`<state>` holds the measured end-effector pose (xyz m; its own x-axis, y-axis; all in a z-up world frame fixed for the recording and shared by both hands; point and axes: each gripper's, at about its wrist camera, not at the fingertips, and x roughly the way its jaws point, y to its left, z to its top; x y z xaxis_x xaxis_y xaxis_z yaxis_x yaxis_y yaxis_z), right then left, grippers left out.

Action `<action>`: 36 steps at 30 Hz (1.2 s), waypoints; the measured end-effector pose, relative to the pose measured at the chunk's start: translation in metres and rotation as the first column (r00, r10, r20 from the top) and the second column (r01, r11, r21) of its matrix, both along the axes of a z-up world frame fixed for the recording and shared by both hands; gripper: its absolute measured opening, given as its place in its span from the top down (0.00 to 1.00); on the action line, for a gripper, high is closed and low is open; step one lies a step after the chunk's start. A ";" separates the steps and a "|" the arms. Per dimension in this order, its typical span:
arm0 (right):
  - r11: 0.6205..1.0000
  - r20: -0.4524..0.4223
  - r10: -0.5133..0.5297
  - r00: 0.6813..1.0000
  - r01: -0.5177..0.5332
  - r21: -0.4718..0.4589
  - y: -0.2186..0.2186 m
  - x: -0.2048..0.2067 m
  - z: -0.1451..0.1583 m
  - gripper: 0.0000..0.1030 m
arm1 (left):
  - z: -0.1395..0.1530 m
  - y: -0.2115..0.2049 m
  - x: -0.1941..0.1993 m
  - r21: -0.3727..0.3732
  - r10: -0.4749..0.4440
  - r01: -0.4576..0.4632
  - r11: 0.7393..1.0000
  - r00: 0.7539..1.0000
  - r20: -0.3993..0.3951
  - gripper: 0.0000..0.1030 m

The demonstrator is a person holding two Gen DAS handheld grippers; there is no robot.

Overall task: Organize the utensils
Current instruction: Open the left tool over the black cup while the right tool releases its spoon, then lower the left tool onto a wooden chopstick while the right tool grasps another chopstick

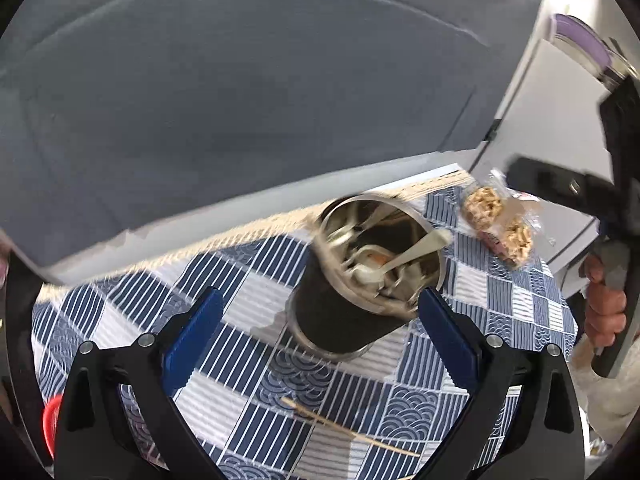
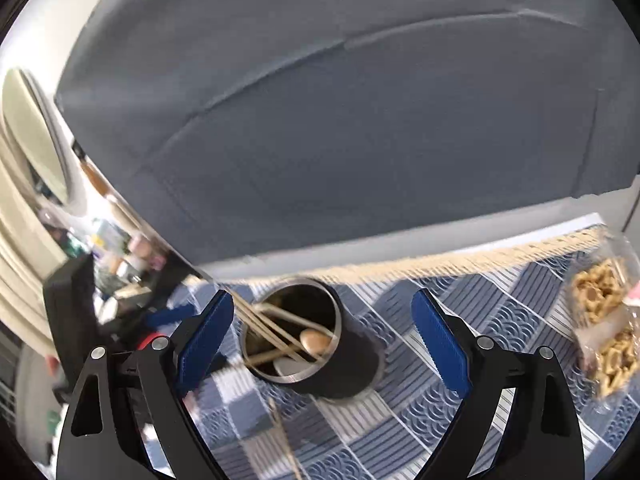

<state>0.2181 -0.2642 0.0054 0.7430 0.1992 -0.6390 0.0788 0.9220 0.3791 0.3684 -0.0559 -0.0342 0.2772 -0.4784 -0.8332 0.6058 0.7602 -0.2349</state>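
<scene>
A black and steel utensil cup (image 1: 344, 304) stands on the blue checked tablecloth (image 1: 248, 360). It holds a metal spoon (image 1: 416, 254) and other utensils. In the right wrist view the cup (image 2: 308, 344) holds chopsticks (image 2: 264, 328) and a wooden spoon (image 2: 314, 340). A pair of chopsticks (image 1: 348, 432) lies on the cloth in front of the cup, also in the right wrist view (image 2: 286, 440). My left gripper (image 1: 320, 344) is open and empty just before the cup. My right gripper (image 2: 322, 344) is open and empty, its fingers either side of the cup in the image.
A clear bag of snacks (image 1: 500, 224) lies on the cloth to the right of the cup, also in the right wrist view (image 2: 604, 320). A grey sofa (image 1: 240, 100) stands behind the table. A red object (image 1: 50, 424) sits at the left edge.
</scene>
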 end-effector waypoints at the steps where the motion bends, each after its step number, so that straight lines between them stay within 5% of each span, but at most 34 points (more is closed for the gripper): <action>1: 1.000 -0.016 0.005 1.000 -0.005 -0.011 0.002 -0.006 -0.006 0.16 | -0.003 0.005 0.000 -0.011 0.012 -0.012 1.000 1.000 -0.006 0.06; 7: 0.999 -0.083 -0.012 0.997 0.008 -0.053 0.007 -0.034 -0.034 0.15 | -0.016 0.026 -0.005 -0.013 0.078 -0.078 0.997 0.996 -0.043 0.06; 18: 0.987 -0.195 0.040 0.980 -0.070 -0.145 0.042 -0.098 -0.099 0.15 | -0.065 0.014 -0.038 0.094 0.023 -0.012 0.996 0.993 -0.119 0.06; 24: 0.974 -0.304 0.083 0.949 -0.142 -0.178 0.061 -0.127 -0.146 0.15 | -0.087 0.007 -0.051 0.134 0.005 0.017 0.991 0.987 -0.162 0.06; 36: 0.928 -0.393 0.267 0.880 -0.345 -0.143 0.094 -0.154 -0.184 0.15 | -0.120 -0.007 -0.070 0.250 0.019 0.032 0.968 0.979 -0.201 0.06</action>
